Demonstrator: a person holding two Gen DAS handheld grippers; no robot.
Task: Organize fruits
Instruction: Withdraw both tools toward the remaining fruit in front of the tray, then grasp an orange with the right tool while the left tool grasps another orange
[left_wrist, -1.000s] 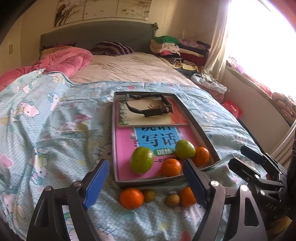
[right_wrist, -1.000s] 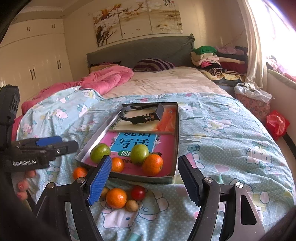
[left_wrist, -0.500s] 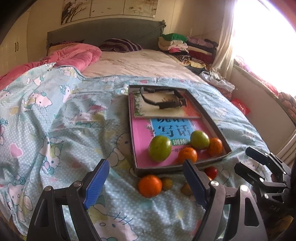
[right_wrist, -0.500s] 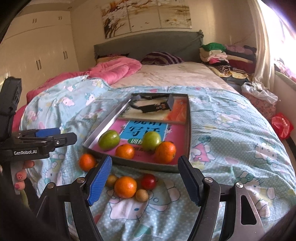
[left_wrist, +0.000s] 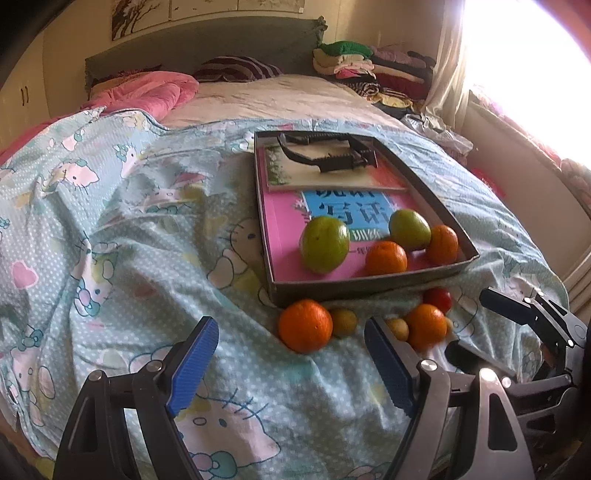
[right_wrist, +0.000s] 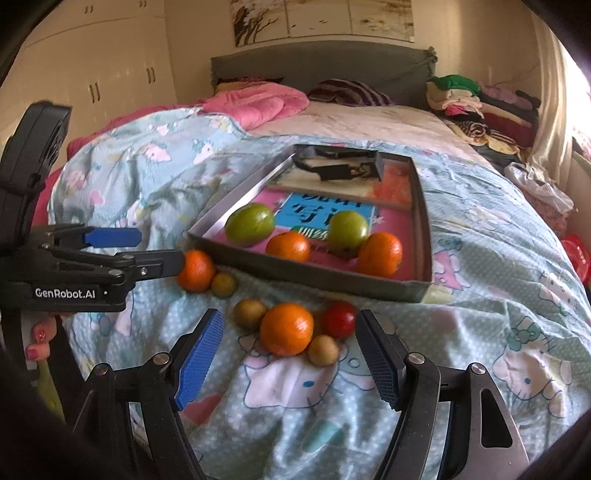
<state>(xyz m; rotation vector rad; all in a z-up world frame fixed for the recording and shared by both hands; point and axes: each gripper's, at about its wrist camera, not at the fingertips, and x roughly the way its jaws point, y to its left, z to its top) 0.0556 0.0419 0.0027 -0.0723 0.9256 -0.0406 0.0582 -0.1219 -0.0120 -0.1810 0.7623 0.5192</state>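
Observation:
A grey tray (left_wrist: 369, 286) (right_wrist: 314, 275) lies on the bed. It holds two green fruits (left_wrist: 324, 244) (right_wrist: 250, 225) and two oranges (left_wrist: 386, 257) (right_wrist: 288, 246) on a pink book. In front of the tray lie two oranges (left_wrist: 305, 325) (right_wrist: 286, 328), a red fruit (right_wrist: 340, 319) and several small brownish fruits (right_wrist: 249, 314). My left gripper (left_wrist: 291, 369) is open and empty, just short of the near orange. My right gripper (right_wrist: 288, 363) is open and empty, with its fingers either side of the other loose orange, a little short of it.
A black strap (left_wrist: 325, 151) lies on a second book at the tray's far end. The blue cartoon quilt (left_wrist: 110, 240) is rumpled. A pink blanket (right_wrist: 255, 103) and folded clothes (left_wrist: 365, 70) lie at the head of the bed.
Both grippers have moved forward and down toward the loose fruits in front of the tray. Both stay open. No fruit has moved.

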